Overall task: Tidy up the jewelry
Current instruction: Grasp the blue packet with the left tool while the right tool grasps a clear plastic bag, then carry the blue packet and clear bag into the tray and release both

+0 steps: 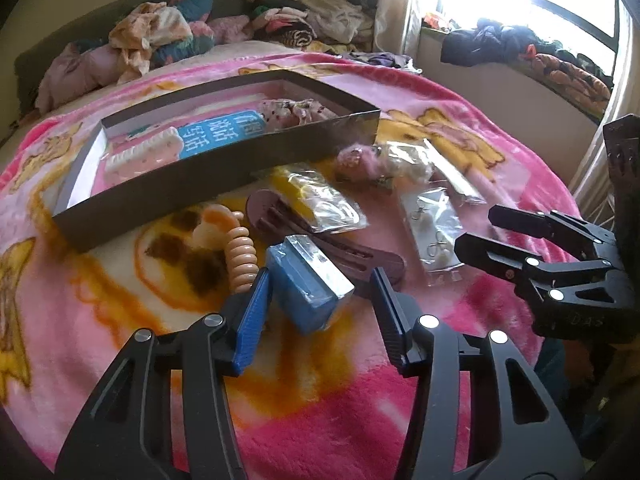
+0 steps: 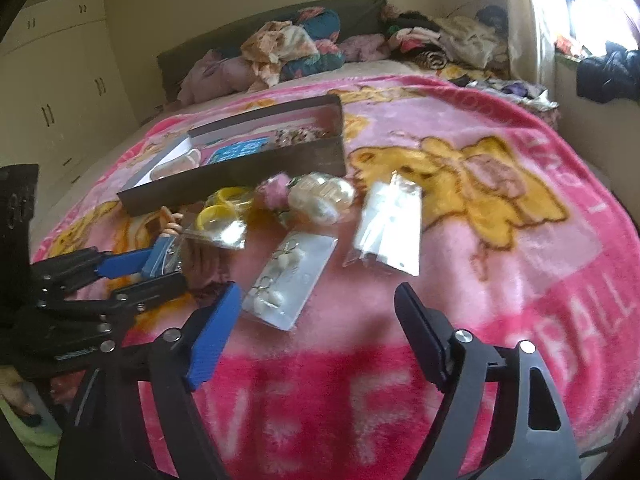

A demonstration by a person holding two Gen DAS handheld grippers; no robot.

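Observation:
A dark open box (image 1: pixel 216 168) lies on the pink blanket, holding a comb, a blue card and a floral scrunchie; it also shows in the right wrist view (image 2: pixel 256 178). In front of it lie a blue packet (image 1: pixel 306 286), a brown hair clip (image 1: pixel 320 236), a peach spiral hair tie (image 1: pixel 240 258), a bagged yellow item (image 1: pixel 316 196), an earring card (image 1: pixel 434 232) and a pink fluffy piece (image 1: pixel 356 162). My left gripper (image 1: pixel 320 286) is open with its fingers either side of the blue packet. My right gripper (image 2: pixel 318 302) is open, just short of the earring card (image 2: pixel 290 280).
A clear flat packet (image 2: pixel 386 228) and a bagged white hair claw (image 2: pixel 324 196) lie right of the pile. Heaped clothes (image 1: pixel 168 36) lie at the bed's head. A window ledge with clothes (image 1: pixel 520 46) is at the right, and wardrobes (image 2: pixel 56 92) at the left.

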